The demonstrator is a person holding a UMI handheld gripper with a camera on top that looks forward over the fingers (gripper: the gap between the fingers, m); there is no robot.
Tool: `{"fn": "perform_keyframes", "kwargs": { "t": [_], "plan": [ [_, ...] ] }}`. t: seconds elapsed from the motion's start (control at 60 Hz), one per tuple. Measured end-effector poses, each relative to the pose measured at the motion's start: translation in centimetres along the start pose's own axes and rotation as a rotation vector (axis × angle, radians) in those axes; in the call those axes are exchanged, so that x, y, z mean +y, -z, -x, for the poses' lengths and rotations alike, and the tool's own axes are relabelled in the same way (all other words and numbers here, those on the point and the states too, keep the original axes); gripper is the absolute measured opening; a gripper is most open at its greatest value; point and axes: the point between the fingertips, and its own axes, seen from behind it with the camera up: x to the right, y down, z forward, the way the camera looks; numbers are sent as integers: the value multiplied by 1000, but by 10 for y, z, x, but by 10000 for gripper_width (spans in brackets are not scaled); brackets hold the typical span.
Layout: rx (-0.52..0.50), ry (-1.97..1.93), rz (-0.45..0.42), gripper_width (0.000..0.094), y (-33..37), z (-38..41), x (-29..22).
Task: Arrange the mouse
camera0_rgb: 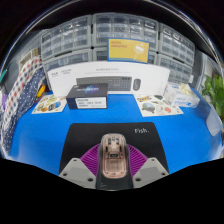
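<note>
While our hand-held gripper pinches the small translucent pink computer mouse between its purple pads above the blue table, we should lower it gently onto the black mat, keeping it level.

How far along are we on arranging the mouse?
Done: the gripper is shut on the mouse, carried above the blue table. In hand: it is over the black mat marked "Fish." Left: set it down; nothing shows exactly where.
</note>
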Motion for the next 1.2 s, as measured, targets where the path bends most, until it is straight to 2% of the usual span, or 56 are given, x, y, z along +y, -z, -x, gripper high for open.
{"fn": "perform_keyframes", "kwargs": {
  "t": [0.033,0.05,0.067,0.2,0.283,0.35,0.583,0.717,0.983,1.2],
  "plan": [
    [-1,7,-2,365,1,0,0],
    [1,11,-3,424,1,0,0],
    [3,15,-3,386,1,0,0],
    [15,6,-1,479,2,-2,0],
    [51,0,21,728,6,-11,0],
    [61,-7,12,881,16,-14,-9],
    [68,-75,-105,863,111,-10,-66],
    [65,-42,-162,869,175,-2,-80],
    [45,-9,-217,870,271,-4,-66],
    [13,-7,-236,867,319,-19,-32]
  ]
}}
